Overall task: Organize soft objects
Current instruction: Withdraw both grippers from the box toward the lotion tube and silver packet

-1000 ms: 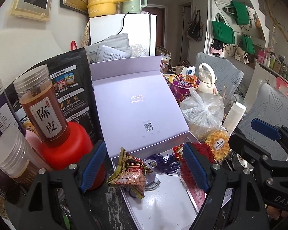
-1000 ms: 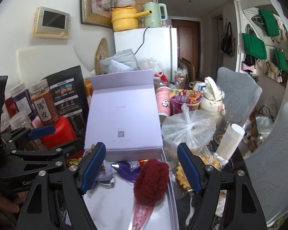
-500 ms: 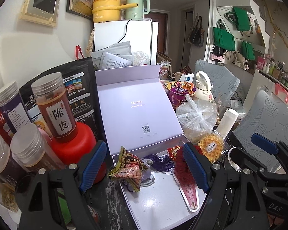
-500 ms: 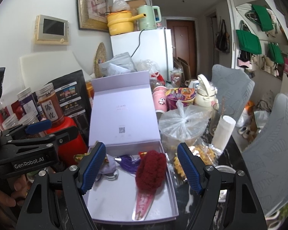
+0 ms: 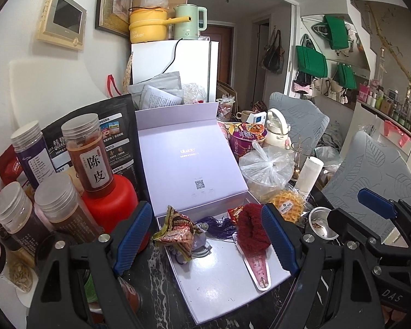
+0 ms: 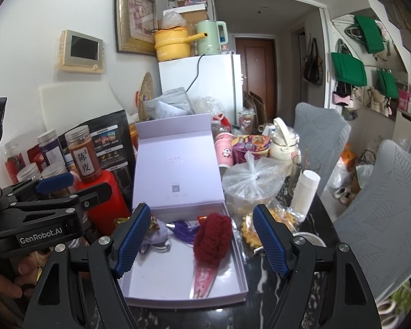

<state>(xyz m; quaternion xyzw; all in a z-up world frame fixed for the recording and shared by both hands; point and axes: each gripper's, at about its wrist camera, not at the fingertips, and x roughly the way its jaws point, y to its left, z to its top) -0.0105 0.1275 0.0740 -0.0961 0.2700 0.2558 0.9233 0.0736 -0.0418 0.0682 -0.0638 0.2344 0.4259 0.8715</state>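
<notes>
I see the red fluffy piece (image 6: 212,237) and purple tassel (image 6: 185,227) already inside the lilac box (image 6: 178,296), lower centre; both fingers spread, empty; the lid looks still open.

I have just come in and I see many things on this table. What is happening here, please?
A person holds a claw in each hand over a crowded table. The left claw and the right claw are both open and empty, above an open lilac box. Inside the box lie a red fluffy item, a purple tassel and a snack packet. Jars and a plastic bag stand around the box.
</notes>
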